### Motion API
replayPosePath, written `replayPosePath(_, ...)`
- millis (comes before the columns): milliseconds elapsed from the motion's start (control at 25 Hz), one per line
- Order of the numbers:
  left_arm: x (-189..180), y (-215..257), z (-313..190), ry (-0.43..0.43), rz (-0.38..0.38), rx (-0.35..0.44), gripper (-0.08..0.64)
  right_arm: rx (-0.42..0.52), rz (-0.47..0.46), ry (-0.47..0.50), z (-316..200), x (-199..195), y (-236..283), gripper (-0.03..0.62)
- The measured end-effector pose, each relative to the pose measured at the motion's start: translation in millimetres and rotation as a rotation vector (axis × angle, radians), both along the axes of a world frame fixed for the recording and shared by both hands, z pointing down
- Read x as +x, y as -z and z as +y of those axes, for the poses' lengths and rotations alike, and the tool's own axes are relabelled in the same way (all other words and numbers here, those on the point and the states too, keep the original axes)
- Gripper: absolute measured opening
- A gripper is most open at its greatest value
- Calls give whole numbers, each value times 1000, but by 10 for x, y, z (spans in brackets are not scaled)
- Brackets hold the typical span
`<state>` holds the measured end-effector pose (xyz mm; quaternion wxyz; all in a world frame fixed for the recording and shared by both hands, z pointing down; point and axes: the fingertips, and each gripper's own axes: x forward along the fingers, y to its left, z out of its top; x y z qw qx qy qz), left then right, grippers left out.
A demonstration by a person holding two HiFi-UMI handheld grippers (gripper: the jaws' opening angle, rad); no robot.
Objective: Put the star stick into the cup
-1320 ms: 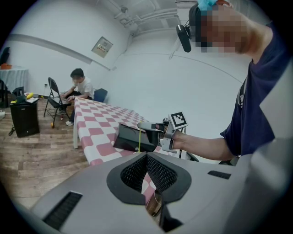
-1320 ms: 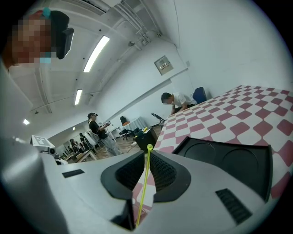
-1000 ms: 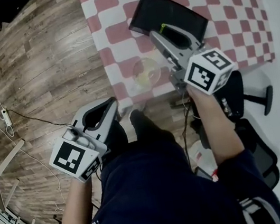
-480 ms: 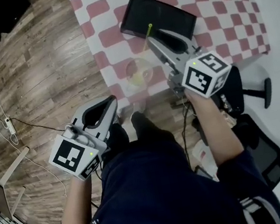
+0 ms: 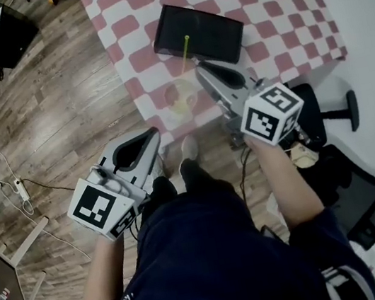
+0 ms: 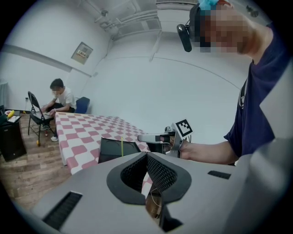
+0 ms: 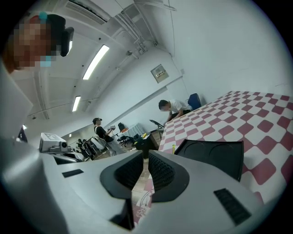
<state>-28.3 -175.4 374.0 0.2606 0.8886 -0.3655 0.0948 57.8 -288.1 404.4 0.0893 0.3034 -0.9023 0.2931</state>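
Thing: thin yellow-green star stick stands tilted in the clear plastic cup at the checkered desk's near edge | Change: a second ago its tip sat at the right gripper; those jaws, just closing, now leave a slit and hold nothing | Left gripper: jaws clenched, empty

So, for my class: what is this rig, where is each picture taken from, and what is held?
A person holds a tool with a claw in each hand. One camera sits on the person's head, looking down; one rides on each tool. On the checked table are a black tray and a clear cup with the yellow stick standing in it. The left claw is shut and empty. The right claw, near the cup, has just been closing to a narrow gap and holds nothing.
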Motion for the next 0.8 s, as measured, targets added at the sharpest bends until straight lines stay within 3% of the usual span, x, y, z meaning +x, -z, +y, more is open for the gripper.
replayPosePath(800,-158,423,545,-135,23,110,31,103,22,-44,1015,-104,612,25)
